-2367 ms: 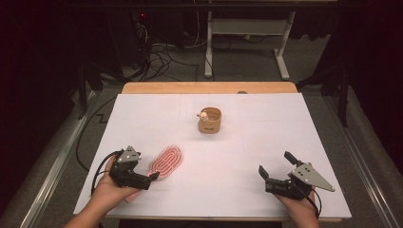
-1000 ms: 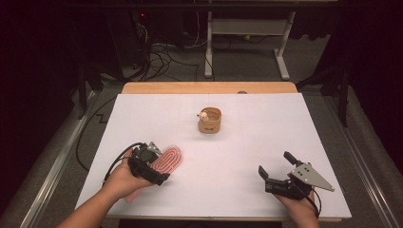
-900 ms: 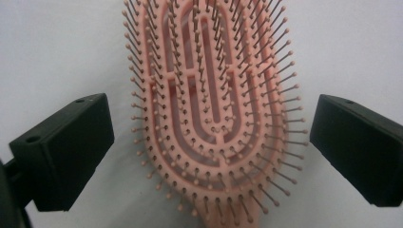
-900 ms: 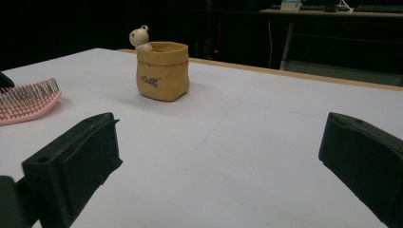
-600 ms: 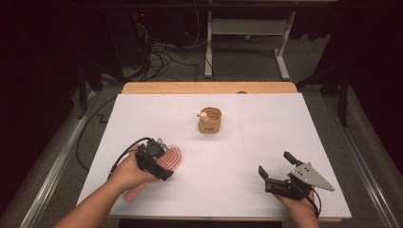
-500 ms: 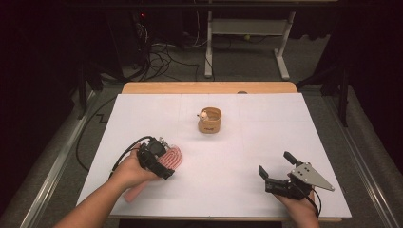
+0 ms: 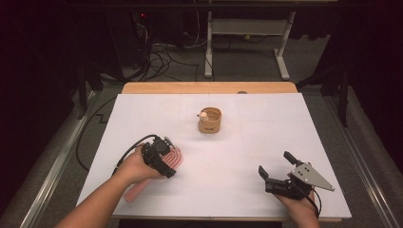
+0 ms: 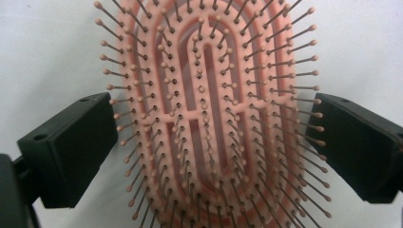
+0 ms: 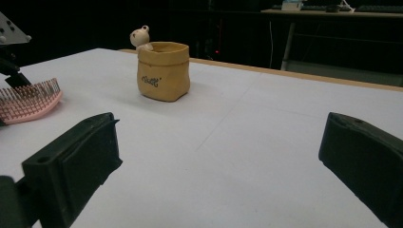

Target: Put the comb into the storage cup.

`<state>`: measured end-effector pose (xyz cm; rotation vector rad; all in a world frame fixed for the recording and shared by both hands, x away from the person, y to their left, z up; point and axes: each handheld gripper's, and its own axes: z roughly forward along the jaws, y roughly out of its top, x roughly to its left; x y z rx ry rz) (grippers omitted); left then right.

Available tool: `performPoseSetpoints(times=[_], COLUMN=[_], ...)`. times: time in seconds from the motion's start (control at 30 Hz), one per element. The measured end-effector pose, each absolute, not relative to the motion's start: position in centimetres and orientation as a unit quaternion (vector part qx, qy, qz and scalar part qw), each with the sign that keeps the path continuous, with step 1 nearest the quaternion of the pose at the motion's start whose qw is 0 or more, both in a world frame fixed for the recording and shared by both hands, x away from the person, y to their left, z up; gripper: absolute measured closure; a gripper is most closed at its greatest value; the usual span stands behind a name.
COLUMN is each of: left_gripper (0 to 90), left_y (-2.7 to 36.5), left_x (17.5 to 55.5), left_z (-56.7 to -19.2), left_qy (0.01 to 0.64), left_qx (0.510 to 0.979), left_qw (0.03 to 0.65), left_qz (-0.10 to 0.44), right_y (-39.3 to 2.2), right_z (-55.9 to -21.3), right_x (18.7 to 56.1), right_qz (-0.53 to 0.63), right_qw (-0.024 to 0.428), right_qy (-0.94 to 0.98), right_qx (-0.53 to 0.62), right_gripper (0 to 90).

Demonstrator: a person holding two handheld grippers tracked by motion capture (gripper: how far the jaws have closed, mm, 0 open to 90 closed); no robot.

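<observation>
A pink hairbrush [image 7: 175,156] lies bristles up on the white bench [image 7: 247,142], near its front left part. The left gripper [image 7: 161,159] hangs right over the brush head, held from above by the person's left hand [image 7: 138,166]. In the left gripper view the fingers [image 8: 71,147] stand wide, one on each side of the brush head [image 8: 214,118]; the outer bristle tips reach up to them, but the pads do not press on the pink body, so nothing is gripped yet. The brush handle [image 7: 135,190] pokes out toward the front edge under the forearm.

The right gripper [image 7: 278,178] rests low at the front right of the bench, well apart from the brush, with its fingers [image 9: 76,161] spread wide and holding nothing.

A small tan pouch [image 7: 209,121] stands upright toward the middle back of the bench, with a little bear figure [image 9: 139,37] at its rim. In the right gripper view the pouch [image 9: 163,71] sits beyond the open fingers, and the brush [image 9: 28,102] shows at the left edge.
</observation>
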<state>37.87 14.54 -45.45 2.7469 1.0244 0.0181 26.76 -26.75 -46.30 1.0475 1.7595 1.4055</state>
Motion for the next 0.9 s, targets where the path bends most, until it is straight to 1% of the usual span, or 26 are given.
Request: performPoseSetpoints(times=[0.3, 0.4, 0.7, 0.9], left_gripper=[3.6, 0.2, 0.2, 0.8], left_y=[14.0, 13.8, 13.7, 13.4], left_x=[38.5, 38.5, 38.5, 38.8], left_z=[-45.4, -45.6, -45.6, -45.6], left_qy=[0.349, 0.350, 0.352, 0.354], left_qx=[0.934, 0.934, 0.933, 0.933], left_qw=[0.080, 0.074, 0.071, 0.057], left_qz=[-0.009, -0.009, -0.011, -0.017], right_y=[-26.7, -26.7, -26.7, -26.6], right_z=[-46.3, -46.3, -46.2, -46.3], right_x=[26.7, 26.7, 26.7, 26.8], right_qz=[0.535, 0.536, 0.536, 0.534], right_qw=[0.324, 0.324, 0.324, 0.321], right_qy=[0.671, 0.671, 0.672, 0.674], right_qx=[0.398, 0.397, 0.396, 0.396], right_gripper=[0.4, 0.4, 0.4, 0.4])
